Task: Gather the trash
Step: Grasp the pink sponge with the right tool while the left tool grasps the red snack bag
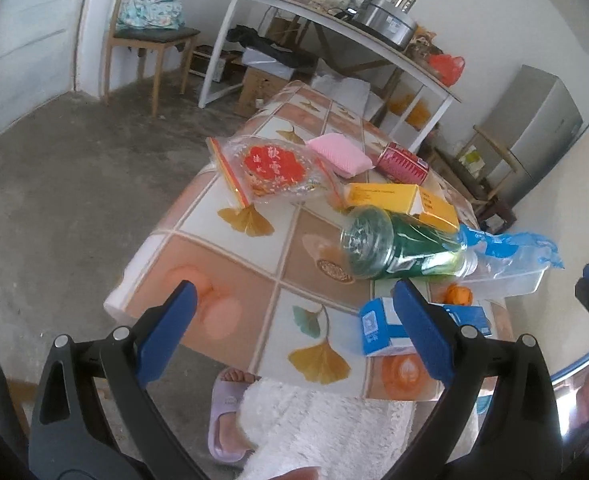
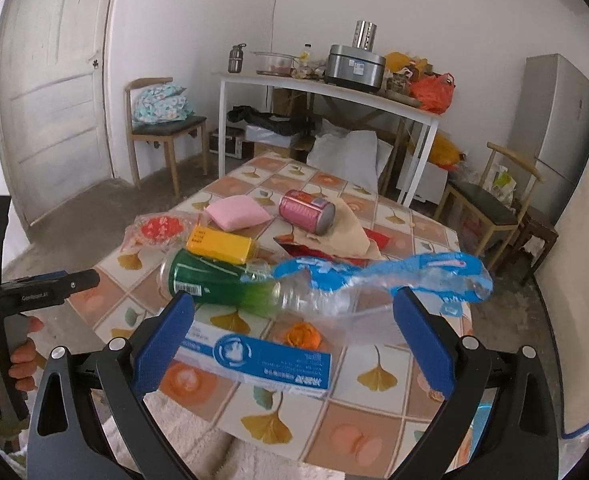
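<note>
Trash on the tiled-pattern tabletop [image 2: 378,420]: a blue-and-white carton [image 2: 262,360] with small print too fine to read lies just ahead of the right tongs [image 2: 294,332], which gape wide and hold nothing; beyond it lie an orange scrap [image 2: 303,334], a green-labelled plastic bottle [image 2: 222,282] on its side bearing a barcode, and a torn blue-and-clear wrapper [image 2: 378,276]. Farther out: a yellow box [image 2: 219,245], a clear pouch [image 1: 278,170] with white Chinese characters on red, a pink sponge [image 2: 236,212] and a pink can [image 2: 306,211] on its side. Left tongs [image 1: 294,336] likewise spread and empty, at the tabletop's near edge, its handle lettering only partly legible.
</note>
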The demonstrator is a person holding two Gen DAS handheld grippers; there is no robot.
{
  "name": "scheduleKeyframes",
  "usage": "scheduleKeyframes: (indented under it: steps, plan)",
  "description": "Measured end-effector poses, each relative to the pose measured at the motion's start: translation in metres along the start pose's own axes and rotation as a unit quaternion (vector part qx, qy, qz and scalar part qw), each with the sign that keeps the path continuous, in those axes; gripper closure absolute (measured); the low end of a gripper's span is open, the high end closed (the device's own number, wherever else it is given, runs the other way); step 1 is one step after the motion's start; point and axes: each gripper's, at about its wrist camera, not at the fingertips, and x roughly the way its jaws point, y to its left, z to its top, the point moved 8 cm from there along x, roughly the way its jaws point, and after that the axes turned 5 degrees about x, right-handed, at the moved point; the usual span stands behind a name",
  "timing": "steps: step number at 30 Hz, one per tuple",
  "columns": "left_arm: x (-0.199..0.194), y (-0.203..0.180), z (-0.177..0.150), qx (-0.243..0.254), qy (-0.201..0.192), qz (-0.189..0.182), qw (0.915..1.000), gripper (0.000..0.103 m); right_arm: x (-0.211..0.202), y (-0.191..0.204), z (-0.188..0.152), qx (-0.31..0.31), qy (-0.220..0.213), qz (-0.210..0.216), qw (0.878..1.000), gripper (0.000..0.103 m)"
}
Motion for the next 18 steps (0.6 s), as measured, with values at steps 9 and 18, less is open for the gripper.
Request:
scheduleKeyframes:
  steps: [9,18]
  plan:
    - [0.011,0.006,0.045,0.118,-0.049,0.014,0.9917,0.009,0.022,0.009,-0.004,0.024,0.024,0.044,0.998,0.006]
    - [0.079,-0.037,0.061,0.394,-0.003,0.088,0.9148,0.016,0.048,-0.003,-0.008,0.052,0.046,0.053,0.996,0.006]
